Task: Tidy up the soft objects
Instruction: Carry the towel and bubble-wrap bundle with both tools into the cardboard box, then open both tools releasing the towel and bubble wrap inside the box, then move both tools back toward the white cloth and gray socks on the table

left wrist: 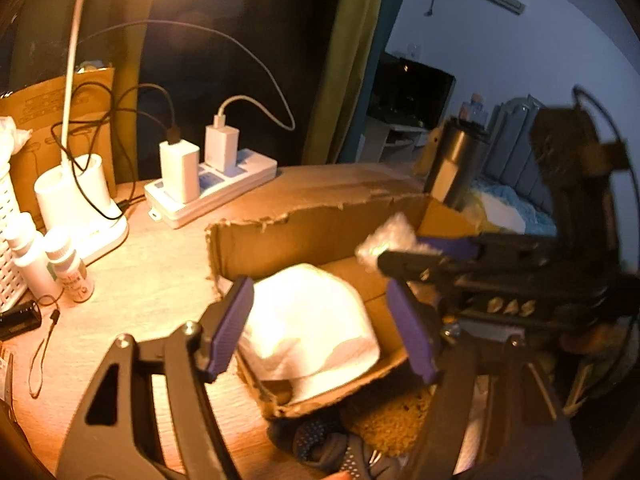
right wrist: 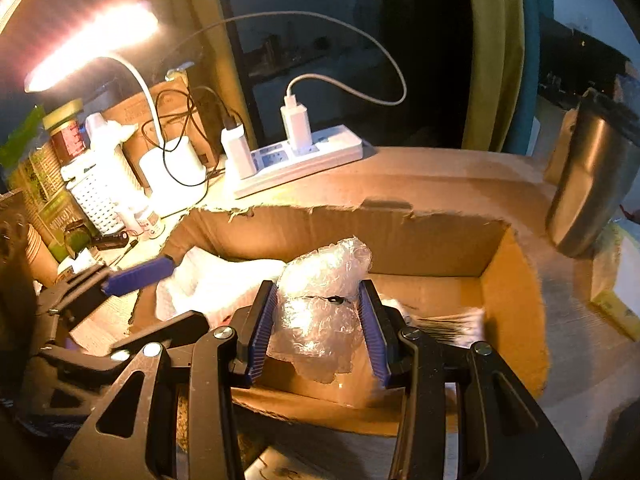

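Observation:
An open cardboard box (left wrist: 280, 236) stands on the wooden desk. Inside it lies a folded white cloth (left wrist: 308, 320). My left gripper (left wrist: 320, 332) hangs over it, open, purple pads either side of the cloth and not pressing it. From the right, my right gripper (left wrist: 400, 250) reaches over the box rim with a wad of clear bubble wrap (left wrist: 384, 240). In the right wrist view, my right gripper (right wrist: 318, 328) is shut on that bubble wrap (right wrist: 320, 300) above the cardboard box (right wrist: 400, 240). The white cloth (right wrist: 216, 284) lies to its left, below one of the left gripper's fingers (right wrist: 140, 274).
Behind the box are a white power strip (left wrist: 208, 192) with chargers and cables, a lamp base (left wrist: 80, 200) and small bottles (left wrist: 72, 268). A steel tumbler (right wrist: 588, 176) stands at the right. A dark dotted sock (left wrist: 340, 448) and a yellowish sponge-like pad (left wrist: 392, 420) lie in front.

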`<state>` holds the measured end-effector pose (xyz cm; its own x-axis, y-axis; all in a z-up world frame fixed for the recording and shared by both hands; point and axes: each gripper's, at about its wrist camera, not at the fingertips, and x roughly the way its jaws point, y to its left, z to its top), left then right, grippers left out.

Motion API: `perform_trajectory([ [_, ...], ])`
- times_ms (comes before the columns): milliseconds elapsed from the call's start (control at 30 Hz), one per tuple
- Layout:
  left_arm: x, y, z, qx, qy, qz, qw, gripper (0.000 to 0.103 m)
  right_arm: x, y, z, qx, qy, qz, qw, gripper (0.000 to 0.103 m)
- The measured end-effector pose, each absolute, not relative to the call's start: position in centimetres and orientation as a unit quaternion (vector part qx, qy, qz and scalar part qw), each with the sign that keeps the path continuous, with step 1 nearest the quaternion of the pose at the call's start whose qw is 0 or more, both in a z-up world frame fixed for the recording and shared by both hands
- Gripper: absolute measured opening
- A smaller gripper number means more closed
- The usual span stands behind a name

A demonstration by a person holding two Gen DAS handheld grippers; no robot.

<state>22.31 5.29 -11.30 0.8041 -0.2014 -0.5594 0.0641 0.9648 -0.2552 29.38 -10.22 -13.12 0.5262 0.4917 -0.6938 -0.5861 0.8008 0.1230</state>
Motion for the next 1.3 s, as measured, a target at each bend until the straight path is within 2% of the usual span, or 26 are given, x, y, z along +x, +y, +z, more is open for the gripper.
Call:
perform_trajectory([
  [67,22.2,5.7,-11.1,-0.122,0.303,-0.071,0.943,0.071,29.5,-9.6,-13.6,-0.063,0.381,0.31,0.869,0.047],
  [133,22.2,6.0,-11.2,-0.126,0.304,-0.068,0.942,0.071,29.6,-9.2,-14.0,-0.065,0.384,0.305,0.869,0.057],
  [233,22.1,6.1,-11.0,-0.128,0.301,-0.066,0.943,0.071,29.8,-9.0,-14.4,-0.064,0.389,0.296,0.87,0.063],
  [833,21.4,6.9,-10.1,-0.132,0.295,-0.037,0.946,0.071,27.1,-11.1,-12.6,-0.056,0.37,0.29,0.881,0.063],
  [1300,17.4,5.6,-8.6,-0.131,0.277,-0.051,0.95,0.071,22.3,-13.5,-11.2,-0.048,0.348,0.29,0.89,0.063],
])
